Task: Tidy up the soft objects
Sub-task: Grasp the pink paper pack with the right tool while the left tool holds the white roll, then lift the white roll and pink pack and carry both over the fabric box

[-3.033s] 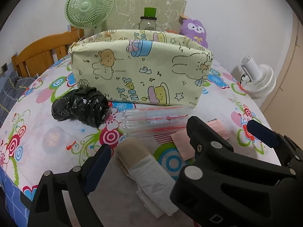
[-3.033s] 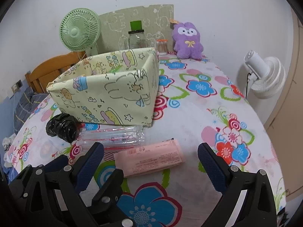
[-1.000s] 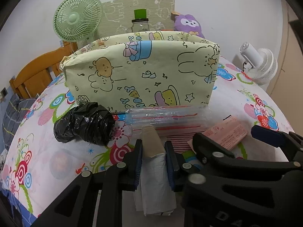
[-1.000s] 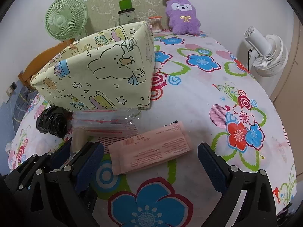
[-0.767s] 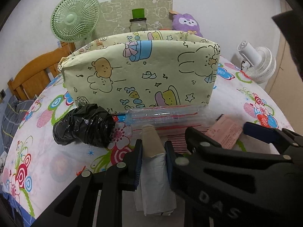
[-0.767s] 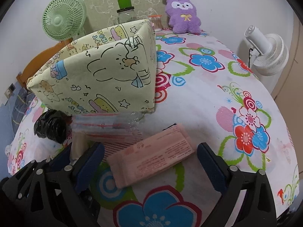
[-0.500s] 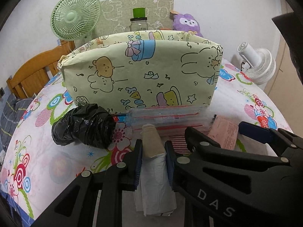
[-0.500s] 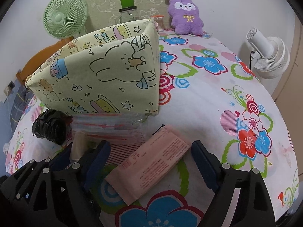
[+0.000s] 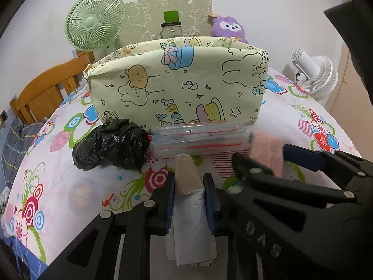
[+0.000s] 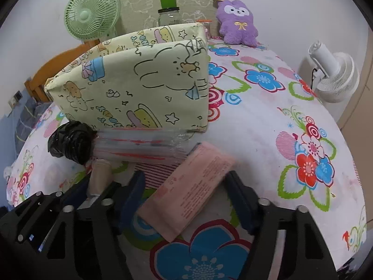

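My left gripper [image 9: 188,200] is shut on a roll of white bags with a beige end [image 9: 186,179], which lies on the flowered tablecloth. My right gripper [image 10: 186,196] is closing on a flat pink pack [image 10: 193,186]. The pack lies slantwise between the jaws, and the pads meet its edges. In the left wrist view the same pink pack [image 9: 265,151] looks blurred between the right gripper's fingers. Just beyond lie a clear packet with red stripes [image 10: 139,144] and a crumpled black bag [image 10: 70,142], both against a pale yellow cartoon-print fabric box [image 10: 139,88].
Behind the box stand a green fan [image 10: 91,11], a jar with a green lid [image 10: 169,11] and a purple plush [image 10: 237,23]. A white fan [image 10: 333,74] stands off the table's right side. A wooden chair back [image 9: 42,88] is at the left.
The right gripper's jaws have narrowed around the pink pack, and the pack has turned from lying crosswise to slanting. The left gripper has stayed shut on the roll.
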The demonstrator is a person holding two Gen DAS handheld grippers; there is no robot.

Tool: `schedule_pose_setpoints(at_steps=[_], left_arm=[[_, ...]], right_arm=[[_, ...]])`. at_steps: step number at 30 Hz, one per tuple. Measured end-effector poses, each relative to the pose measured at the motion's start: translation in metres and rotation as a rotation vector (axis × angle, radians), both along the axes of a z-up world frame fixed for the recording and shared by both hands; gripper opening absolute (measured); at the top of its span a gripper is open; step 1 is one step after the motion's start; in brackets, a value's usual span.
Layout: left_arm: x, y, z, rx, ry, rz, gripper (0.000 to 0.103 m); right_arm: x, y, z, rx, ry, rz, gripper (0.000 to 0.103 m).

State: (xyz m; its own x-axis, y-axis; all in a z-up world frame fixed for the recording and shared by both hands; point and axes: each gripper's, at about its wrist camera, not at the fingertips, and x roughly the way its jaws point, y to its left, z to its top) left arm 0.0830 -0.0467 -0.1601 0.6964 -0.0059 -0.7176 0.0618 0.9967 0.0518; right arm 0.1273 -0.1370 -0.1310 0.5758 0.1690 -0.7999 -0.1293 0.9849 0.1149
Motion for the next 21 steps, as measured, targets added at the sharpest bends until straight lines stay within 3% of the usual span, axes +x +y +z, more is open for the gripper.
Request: schedule_pose_setpoints(at_steps=[1,9,21], left_arm=[[0.0,0.0,0.0,-0.001,0.002,0.002,0.022],[-0.004,0.001,0.0,-0.021,0.011,0.003,0.022],[-0.012,-0.005,0.016,-0.042,-0.025,-0.01,0.022]], right_arm=[[0.0,0.0,0.0,0.0,-0.001,0.0,0.057],[-0.006,0.0,0.002,0.008,0.004,-0.008,0.045],[-0.018,-0.009,0.019,0.015,-0.035,-0.033,0.044]])
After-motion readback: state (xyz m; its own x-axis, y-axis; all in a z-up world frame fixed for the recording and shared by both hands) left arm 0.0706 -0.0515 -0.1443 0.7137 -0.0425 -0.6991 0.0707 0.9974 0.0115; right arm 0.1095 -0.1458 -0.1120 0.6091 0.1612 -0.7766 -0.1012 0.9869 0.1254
